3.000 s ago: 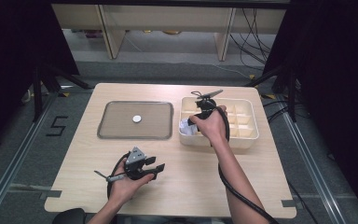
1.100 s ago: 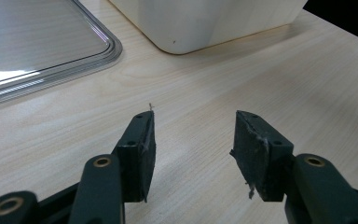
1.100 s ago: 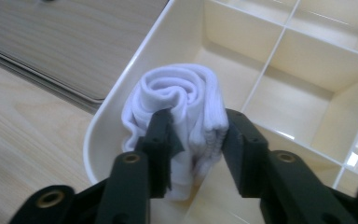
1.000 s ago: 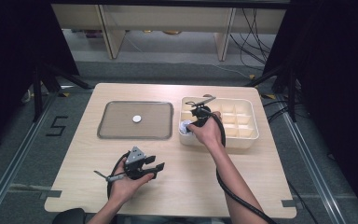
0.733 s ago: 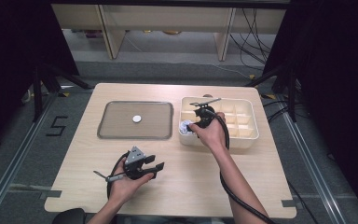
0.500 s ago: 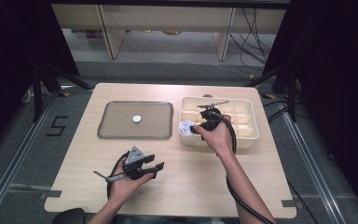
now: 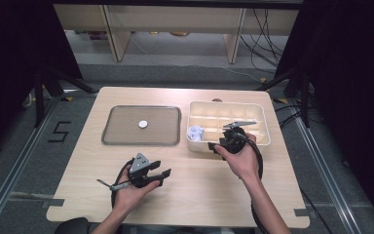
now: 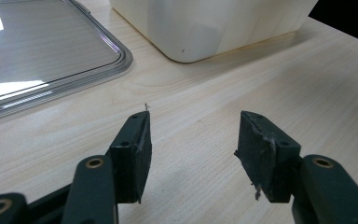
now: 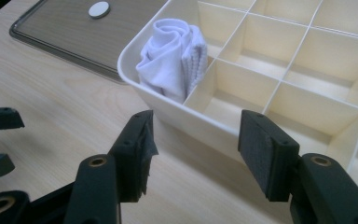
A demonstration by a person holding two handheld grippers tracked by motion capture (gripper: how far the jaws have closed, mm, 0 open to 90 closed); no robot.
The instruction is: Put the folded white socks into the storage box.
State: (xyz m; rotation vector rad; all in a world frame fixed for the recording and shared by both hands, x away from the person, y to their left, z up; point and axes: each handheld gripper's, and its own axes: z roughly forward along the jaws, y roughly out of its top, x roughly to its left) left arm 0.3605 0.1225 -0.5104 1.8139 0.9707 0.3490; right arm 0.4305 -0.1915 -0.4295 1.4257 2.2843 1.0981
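Clearly my right tongs (image 9: 193,154) hang wide apart with nothing between them; their jaws have just been opening. They sit just outside the near wall of the divided box (image 9: 200,122). The rolled white cloth (image 9: 172,58) stands in the box's near left corner compartment, free of the pads, so I judge it has been let go there. My left tongs (image 8: 191,154) are also spread and empty, low over the bare surface (image 8: 205,88), parked clear of the work. From above, the high view gives the layout: cloth (image 7: 195,132), box (image 7: 260,108), grey tray (image 7: 141,140) with a small white disc (image 7: 142,124). The right gripper view alone shows the cloth's folds and which cell holds it.
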